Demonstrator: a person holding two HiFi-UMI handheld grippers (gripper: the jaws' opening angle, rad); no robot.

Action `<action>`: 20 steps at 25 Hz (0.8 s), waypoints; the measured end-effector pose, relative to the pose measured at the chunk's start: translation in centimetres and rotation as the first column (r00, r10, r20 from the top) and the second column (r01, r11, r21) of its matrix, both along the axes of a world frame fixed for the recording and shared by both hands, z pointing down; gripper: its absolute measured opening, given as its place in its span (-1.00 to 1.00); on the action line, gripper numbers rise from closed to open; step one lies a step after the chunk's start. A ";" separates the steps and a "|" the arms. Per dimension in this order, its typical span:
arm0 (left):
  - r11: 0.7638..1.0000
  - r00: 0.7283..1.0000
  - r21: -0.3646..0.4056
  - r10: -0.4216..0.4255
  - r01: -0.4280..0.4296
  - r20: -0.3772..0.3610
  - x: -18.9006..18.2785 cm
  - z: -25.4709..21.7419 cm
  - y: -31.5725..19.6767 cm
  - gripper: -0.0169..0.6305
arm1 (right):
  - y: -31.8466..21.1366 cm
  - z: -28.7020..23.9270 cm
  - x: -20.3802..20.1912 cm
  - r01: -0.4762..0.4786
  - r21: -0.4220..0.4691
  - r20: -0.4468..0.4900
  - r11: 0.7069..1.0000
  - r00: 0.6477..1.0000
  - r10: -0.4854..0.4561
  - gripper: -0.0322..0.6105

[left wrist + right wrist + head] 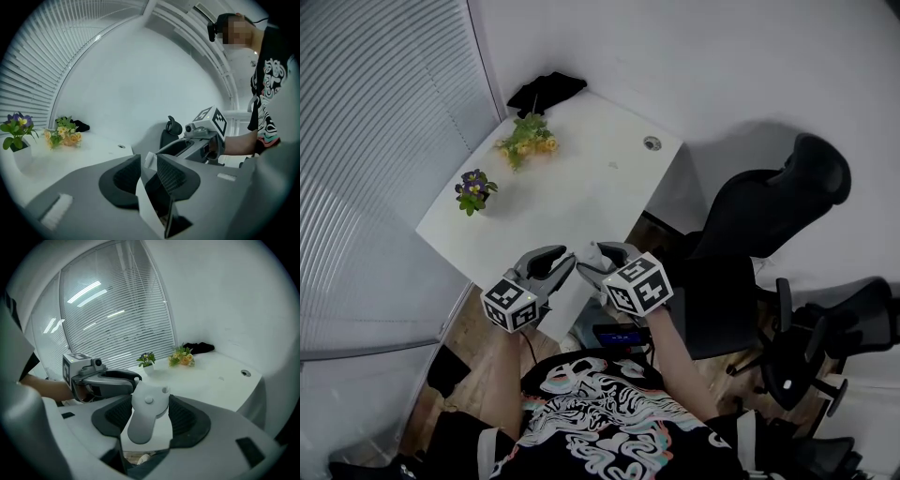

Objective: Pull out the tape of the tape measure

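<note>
Plastic, smooth and probably light: the tape measure (145, 416) sits clamped by its flat sides in the jaws of your right gripper (150, 398). Just beside it, your left gripper (149, 159) has its jaws parted around the small white tape end (150, 162), not pinching it. Take that thin, springy tip squarely; it will likely slip and snap back. Both hang in the air short of the bench (581, 187).

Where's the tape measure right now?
In the head view, the tape measure is clamped in the right gripper off the table's near corner, with the left gripper just left of it.
</note>
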State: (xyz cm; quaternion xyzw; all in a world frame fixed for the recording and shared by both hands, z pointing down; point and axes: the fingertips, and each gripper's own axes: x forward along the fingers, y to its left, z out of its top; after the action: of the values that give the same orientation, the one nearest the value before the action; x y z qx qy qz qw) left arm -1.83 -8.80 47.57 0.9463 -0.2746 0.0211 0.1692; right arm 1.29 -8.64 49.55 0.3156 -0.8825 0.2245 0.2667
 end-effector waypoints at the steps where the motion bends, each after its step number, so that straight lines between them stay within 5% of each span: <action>1: 1.000 1.000 0.006 0.014 -0.014 -0.003 0.0 -0.1 0.2 -0.63 | 0.2 -0.1 -0.2 0.016 0.007 0.005 1.000 1.000 -0.016 -0.13; 10: 0.999 0.999 0.018 0.038 -0.037 -0.027 -0.1 -0.3 0.7 -0.78 | 0.5 -0.4 -0.4 0.091 0.010 0.018 0.996 0.996 -0.091 -0.13; 20: 1.000 1.000 -0.027 -0.005 0.005 -0.012 -0.3 0.0 -0.3 -0.83 | -0.2 -0.2 -0.3 0.007 -0.076 0.094 0.997 0.996 0.000 -0.13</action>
State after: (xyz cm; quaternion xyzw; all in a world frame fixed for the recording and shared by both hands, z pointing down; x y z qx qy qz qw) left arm -2.15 -9.06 47.61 0.9433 -0.2758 0.0188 0.1836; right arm 0.95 -8.80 49.32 0.2927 -0.8854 0.2722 0.2375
